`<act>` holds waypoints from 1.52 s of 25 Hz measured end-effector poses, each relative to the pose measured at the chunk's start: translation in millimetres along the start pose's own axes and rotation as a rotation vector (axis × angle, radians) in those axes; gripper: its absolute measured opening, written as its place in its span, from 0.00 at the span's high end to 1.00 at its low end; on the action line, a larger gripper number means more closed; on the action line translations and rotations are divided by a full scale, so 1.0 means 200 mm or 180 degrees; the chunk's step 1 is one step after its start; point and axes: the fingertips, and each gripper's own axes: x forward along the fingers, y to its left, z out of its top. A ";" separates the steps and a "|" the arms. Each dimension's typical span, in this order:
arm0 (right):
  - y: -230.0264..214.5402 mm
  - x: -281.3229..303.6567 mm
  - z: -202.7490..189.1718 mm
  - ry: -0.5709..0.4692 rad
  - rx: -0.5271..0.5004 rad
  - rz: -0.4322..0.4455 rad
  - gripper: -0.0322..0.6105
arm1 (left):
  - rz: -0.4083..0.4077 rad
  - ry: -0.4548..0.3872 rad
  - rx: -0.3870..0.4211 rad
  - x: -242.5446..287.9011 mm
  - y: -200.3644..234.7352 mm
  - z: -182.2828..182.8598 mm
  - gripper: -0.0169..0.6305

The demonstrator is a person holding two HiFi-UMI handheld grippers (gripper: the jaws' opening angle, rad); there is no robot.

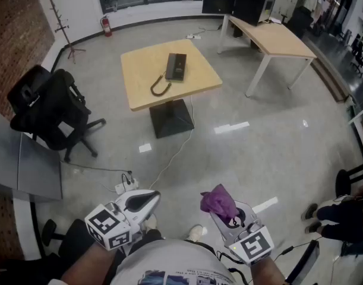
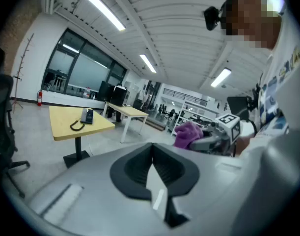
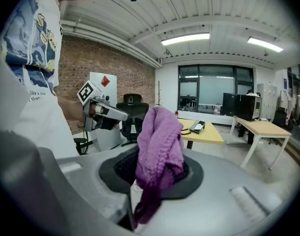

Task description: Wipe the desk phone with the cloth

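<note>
While you stand on the grey floor [image 1: 240, 153], the square yellow desk [image 1: 139, 82] sits well apart from you, ahead in the head view, on a single dark pedestal. A longer pale desk [image 1: 282, 40] stands beyond it to the right, and a black office chair [image 1: 47, 108] stands to its left. Both grippers are held low and close to your body. The left gripper [image 1: 150, 197] carries nothing: its fingers [image 2: 135, 171] are closed together with no gap between them. The right gripper [image 1: 229, 218] has its fingers [image 3: 122, 168] clamped on the purple cloth [image 3: 159, 141], which bunches up above them and hangs down below. The desk phone [image 1: 176, 66] lies flat on the square desk, toward its far side. Its dark curved cord [image 1: 159, 88] rests just beside it, nearer to you. Neither gripper is near the phone.
</note>
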 end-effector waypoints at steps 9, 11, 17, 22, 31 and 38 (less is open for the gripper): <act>0.07 0.33 0.09 0.0132 -0.0071 0.0007 0.79 | -0.0128 -0.0093 0.0024 -0.13 0.24 0.06 0.96; 0.10 0.44 0.12 0.0080 -0.0102 0.0063 0.79 | -0.0098 -0.0069 0.0043 -0.19 0.32 0.06 0.96; 0.22 0.56 0.23 0.0173 -0.0076 -0.0157 0.79 | -0.0331 0.0045 0.0030 -0.30 0.41 0.05 0.96; 0.28 0.69 0.29 0.0230 -0.0144 -0.0256 0.79 | -0.0397 0.0076 0.0053 -0.37 0.51 0.06 0.96; 0.21 0.82 0.35 0.0293 -0.0101 -0.0307 0.79 | -0.0495 0.0167 0.0036 -0.31 0.64 0.08 0.96; -0.10 0.96 0.42 0.0215 -0.0193 -0.0175 0.79 | -0.0364 0.0178 0.0010 -0.07 0.78 0.23 0.96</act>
